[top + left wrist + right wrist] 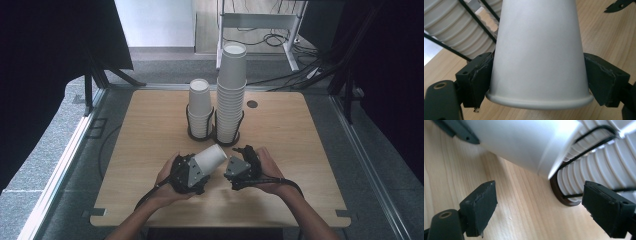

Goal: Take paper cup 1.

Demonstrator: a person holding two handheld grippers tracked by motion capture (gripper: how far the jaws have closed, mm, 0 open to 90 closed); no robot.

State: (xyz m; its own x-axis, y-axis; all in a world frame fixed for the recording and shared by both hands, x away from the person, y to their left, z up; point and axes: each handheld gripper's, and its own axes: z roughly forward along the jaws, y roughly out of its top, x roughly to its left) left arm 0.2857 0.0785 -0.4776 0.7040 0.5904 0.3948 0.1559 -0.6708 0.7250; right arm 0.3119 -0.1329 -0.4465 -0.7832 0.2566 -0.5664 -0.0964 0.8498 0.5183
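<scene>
A white paper cup [211, 156] lies tilted above the wooden table [145, 135], its base pointing towards the cup stacks. My left gripper [201, 169] is shut on it near the rim. In the left gripper view the cup [536, 55] sits between both pads [480, 75], which press on its sides just above the rolled rim. My right gripper [241, 153] is just right of the cup, held low over the table. In the right gripper view its jaws [539, 207] stand open with only bare wood between them, and the cup [519, 142] passes above them without touching.
Two stacks of white cups stand in black wire holders at the table's middle back: a short stack [200, 107] and a tall stack [231, 95]. The ribbed stack [599, 170] is close ahead of the right gripper. A dark round hole [252, 104] lies beside them.
</scene>
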